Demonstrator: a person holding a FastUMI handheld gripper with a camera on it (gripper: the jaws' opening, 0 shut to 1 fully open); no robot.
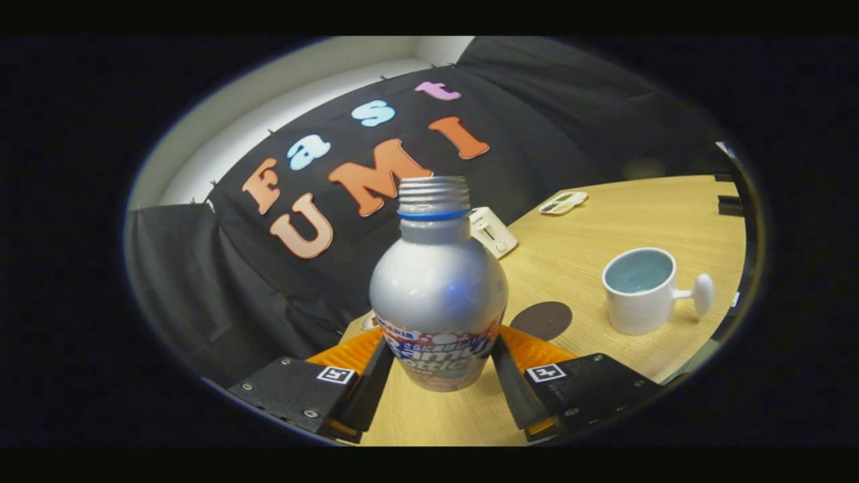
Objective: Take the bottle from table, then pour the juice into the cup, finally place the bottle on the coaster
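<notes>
Since the uncapped bottle [437, 288] already sits clamped in the claw [439, 372], the step in hand looks like carrying it to the cup [639, 290], and that is best done upright and slowly, tipping only once the threaded mouth is over the rim. The claw is closed to the bottle's width, both fingers [371, 389] pressing on its lower labelled body from either side. The cup stands ahead and to the right, the dark coaster [541, 319] nearer, just beyond the right finger.
</notes>
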